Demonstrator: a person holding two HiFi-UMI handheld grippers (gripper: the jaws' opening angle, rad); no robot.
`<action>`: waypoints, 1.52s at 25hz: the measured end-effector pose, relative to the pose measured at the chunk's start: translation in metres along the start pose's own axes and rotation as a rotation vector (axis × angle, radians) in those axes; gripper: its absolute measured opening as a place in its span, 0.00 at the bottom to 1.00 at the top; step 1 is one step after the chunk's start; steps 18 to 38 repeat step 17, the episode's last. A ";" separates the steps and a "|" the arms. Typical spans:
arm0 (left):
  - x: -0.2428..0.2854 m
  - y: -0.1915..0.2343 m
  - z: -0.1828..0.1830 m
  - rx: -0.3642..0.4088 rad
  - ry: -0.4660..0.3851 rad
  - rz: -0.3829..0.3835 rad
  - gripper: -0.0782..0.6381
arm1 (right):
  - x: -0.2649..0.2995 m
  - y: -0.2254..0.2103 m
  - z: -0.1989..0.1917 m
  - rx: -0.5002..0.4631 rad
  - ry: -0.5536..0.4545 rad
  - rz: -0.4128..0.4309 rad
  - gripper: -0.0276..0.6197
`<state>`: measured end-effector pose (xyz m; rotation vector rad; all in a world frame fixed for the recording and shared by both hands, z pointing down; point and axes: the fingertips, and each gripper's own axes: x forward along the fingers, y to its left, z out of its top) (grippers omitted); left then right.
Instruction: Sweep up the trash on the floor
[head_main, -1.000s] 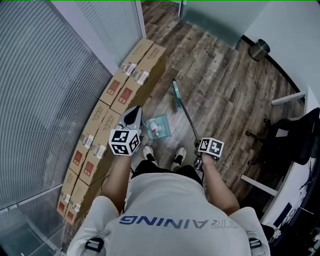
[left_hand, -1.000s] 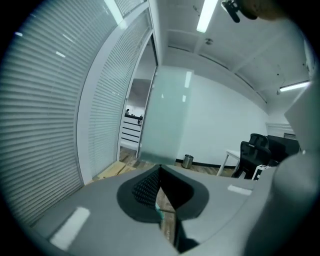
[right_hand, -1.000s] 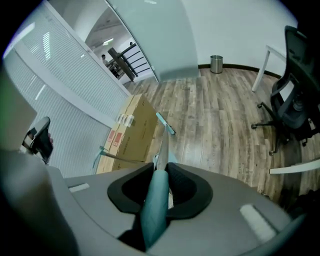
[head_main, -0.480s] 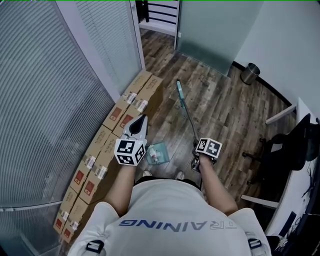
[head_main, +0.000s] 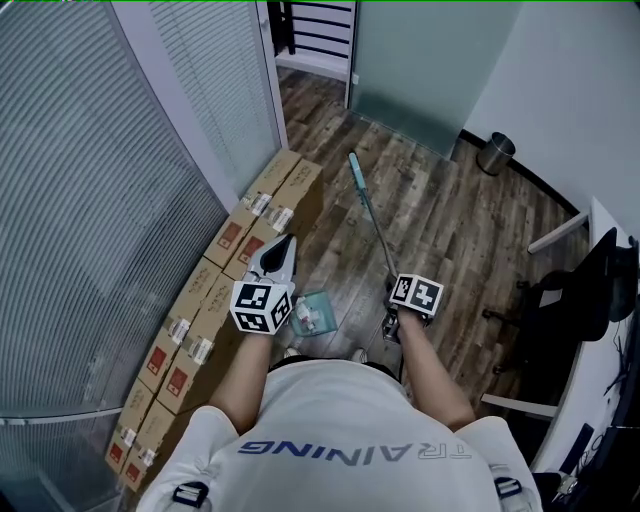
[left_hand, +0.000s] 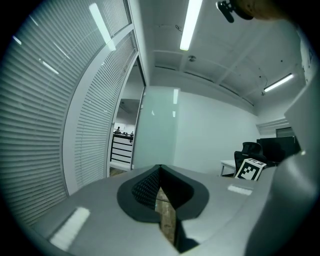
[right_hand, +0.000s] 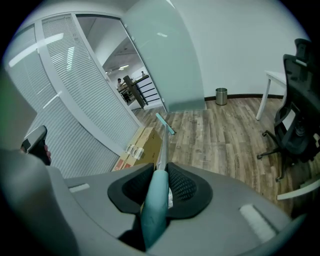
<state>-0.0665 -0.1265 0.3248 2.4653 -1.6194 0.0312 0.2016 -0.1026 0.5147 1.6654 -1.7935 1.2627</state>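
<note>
Head view has the right gripper clamped on the teal grip of the broom, whose long shaft runs straight ahead toward the boxes, while the dustpan with pale scraps sits nearer the left gripper, jaws pressed together on nothing.

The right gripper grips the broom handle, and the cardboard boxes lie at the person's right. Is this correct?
No: the cardboard boxes lie at the person's left, as the head view shows. The right gripper does grip the broom handle.
</note>
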 end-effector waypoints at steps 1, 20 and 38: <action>0.001 0.000 0.000 -0.001 0.001 -0.002 0.11 | 0.000 0.000 -0.001 -0.002 0.001 0.000 0.21; 0.003 0.008 -0.005 -0.014 0.021 -0.017 0.11 | 0.004 0.006 -0.006 -0.011 0.007 -0.009 0.21; 0.003 0.008 -0.005 -0.014 0.021 -0.017 0.11 | 0.004 0.006 -0.006 -0.011 0.007 -0.009 0.21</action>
